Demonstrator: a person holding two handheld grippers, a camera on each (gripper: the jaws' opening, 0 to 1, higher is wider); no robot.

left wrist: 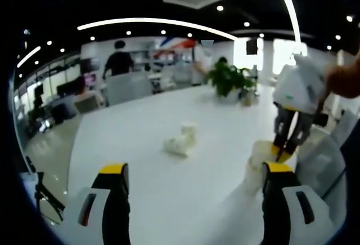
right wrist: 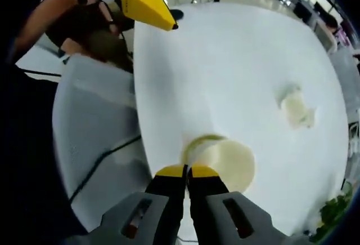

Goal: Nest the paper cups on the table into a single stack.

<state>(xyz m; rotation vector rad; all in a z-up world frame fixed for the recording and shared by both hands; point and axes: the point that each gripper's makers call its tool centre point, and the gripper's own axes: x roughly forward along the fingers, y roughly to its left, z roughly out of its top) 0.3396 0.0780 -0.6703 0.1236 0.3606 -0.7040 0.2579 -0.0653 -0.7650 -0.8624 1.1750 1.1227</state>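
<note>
Cup (right wrist: 222, 163) stands mouth-up directly ahead of the right gripper (right wrist: 187, 171), whose jaws are pinched together on its near rim. The left gripper (left wrist: 194, 169), jaws wide apart and holding nothing, has this cup just inside its right jaw. The other cups (left wrist: 181, 141) lie well ahead between its jaws, 1 upright, the rest tipped over.

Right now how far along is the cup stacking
Early to midway, I'd judge. In hand: the right gripper is shut on the rim of a paper cup near the table edge; in the left gripper view this cup looks like it tops a short stack, though blur hides the count. The left gripper is open. Left: two cups mid-table, one upright and one seemingly tipped beside it.
</note>
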